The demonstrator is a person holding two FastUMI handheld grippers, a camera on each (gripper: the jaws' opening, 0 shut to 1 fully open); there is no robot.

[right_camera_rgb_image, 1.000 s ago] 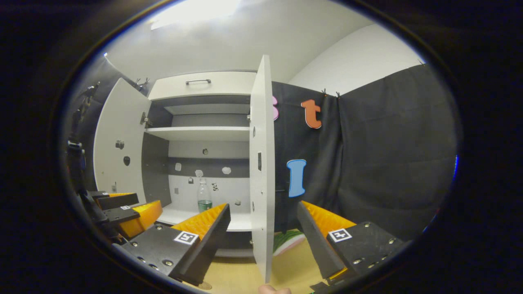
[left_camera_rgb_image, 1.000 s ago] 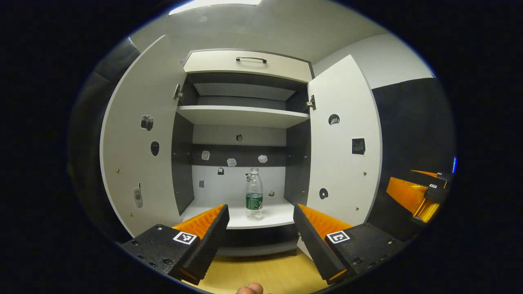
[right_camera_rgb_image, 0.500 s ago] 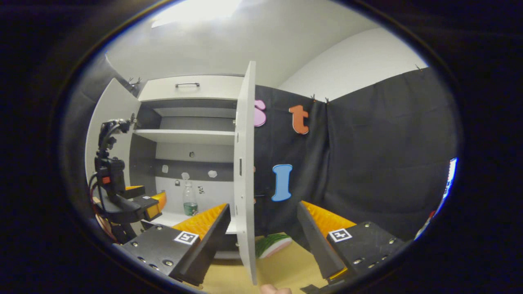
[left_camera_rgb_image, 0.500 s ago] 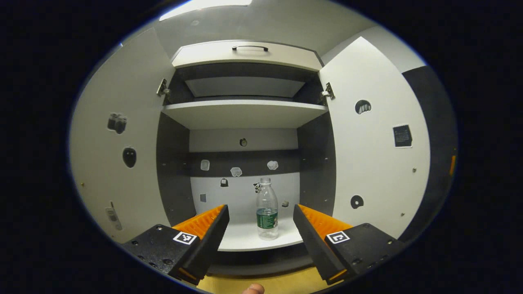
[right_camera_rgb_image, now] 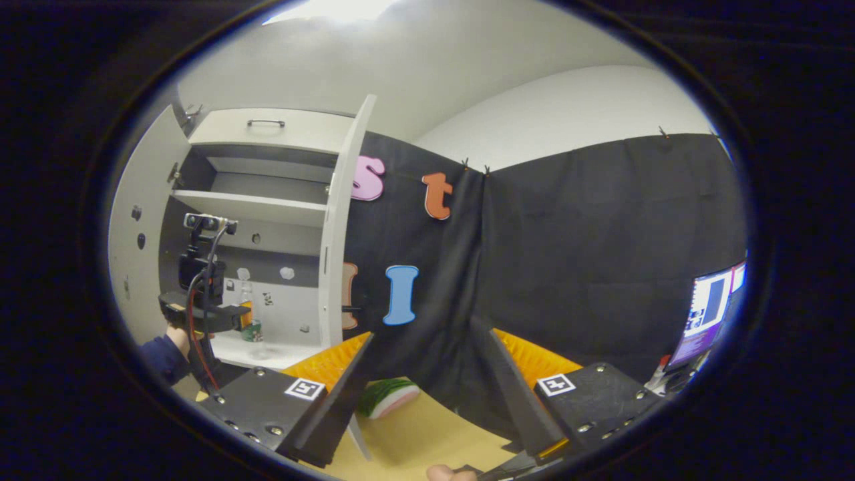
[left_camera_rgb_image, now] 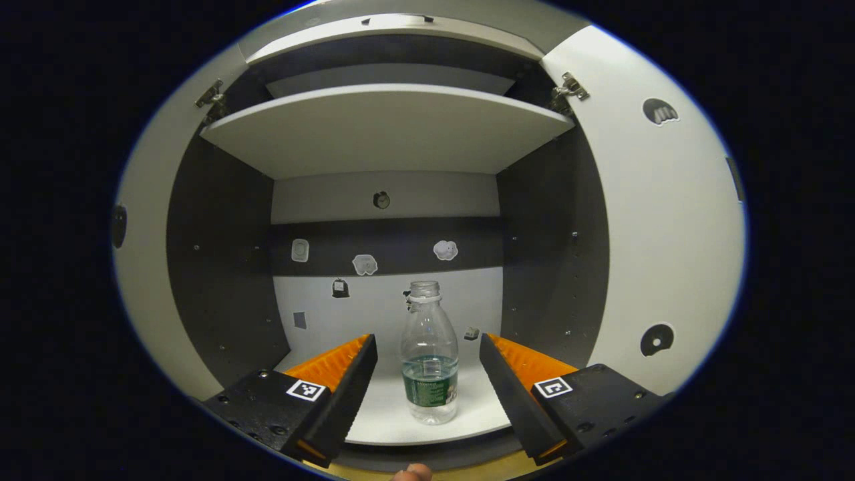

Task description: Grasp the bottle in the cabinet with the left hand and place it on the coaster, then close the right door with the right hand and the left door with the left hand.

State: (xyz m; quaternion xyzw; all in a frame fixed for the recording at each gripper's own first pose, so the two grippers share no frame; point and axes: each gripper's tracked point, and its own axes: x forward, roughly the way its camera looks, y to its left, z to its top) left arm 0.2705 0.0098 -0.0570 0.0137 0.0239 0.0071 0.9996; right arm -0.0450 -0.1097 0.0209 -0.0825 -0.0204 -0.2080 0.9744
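Looking into the cabinet (left_camera_rgb_image: 387, 143), both doors swung wide: left door (left_camera_rgb_image: 143, 294), right door (left_camera_rgb_image: 661, 220). Bottle (left_camera_rgb_image: 429, 361) standing upright on the bottom shelf, neck pointing straight up, no cap, near the front edge. Left gripper (left_camera_rgb_image: 426, 374) spread wide open, bottle sitting between the fingers but not touched, nothing held. Right gripper (right_camera_rgb_image: 427, 374) also wide open and empty, hanging over the wooden table (right_camera_rgb_image: 414, 437) by the right door's edge.
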